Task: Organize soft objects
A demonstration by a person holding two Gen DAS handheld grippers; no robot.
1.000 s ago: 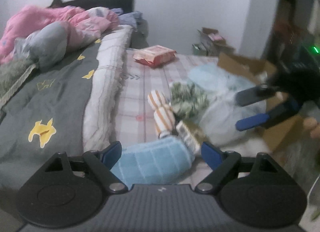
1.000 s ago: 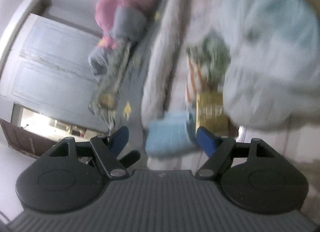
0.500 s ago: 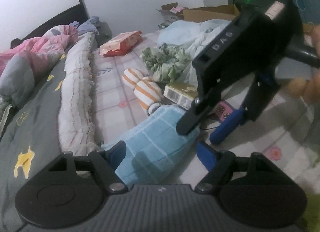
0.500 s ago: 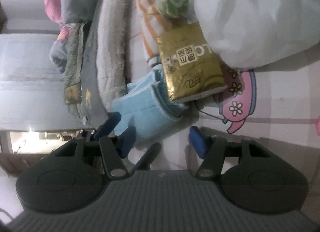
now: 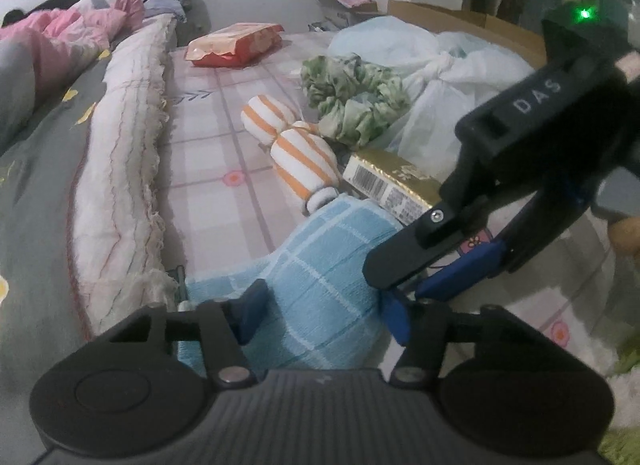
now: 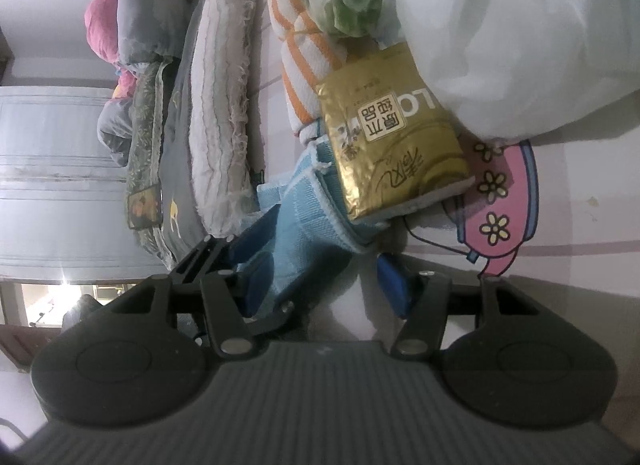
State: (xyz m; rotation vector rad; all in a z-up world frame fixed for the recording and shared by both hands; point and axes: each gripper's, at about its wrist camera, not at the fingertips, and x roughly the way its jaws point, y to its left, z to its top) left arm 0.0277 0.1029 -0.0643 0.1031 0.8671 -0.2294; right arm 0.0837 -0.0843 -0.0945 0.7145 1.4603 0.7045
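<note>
**Taking hold of the blue towel with both tongs**

Lying on the checked sheet of the bed [image 5: 208, 193], just beside the rolled quilt edge: the blue towel [image 5: 320, 265], folded into a thick roll. Running with its long axis from the near end, at the cameras, away toward the striped sock roll [image 5: 304, 161] and the gold packet [image 5: 396, 185]. Touching the sock roll with its far end; going under the packet a little, as the right wrist view is showing.

Left tongs [image 5: 320, 317] straddling the near end of the towel, pads pressing into its two sides, so apparently pinching it. Right tongs [image 6: 326, 287] reaching in from the side, spread wide; one pad touching the towel, the other standing clear of it.

Judging the step in hand: gripping the towel, probably for lifting or folding. Next, closing the right tongs on the cloth, then raising both ends together, drawing the towel gently out from under the gold packet.
</note>
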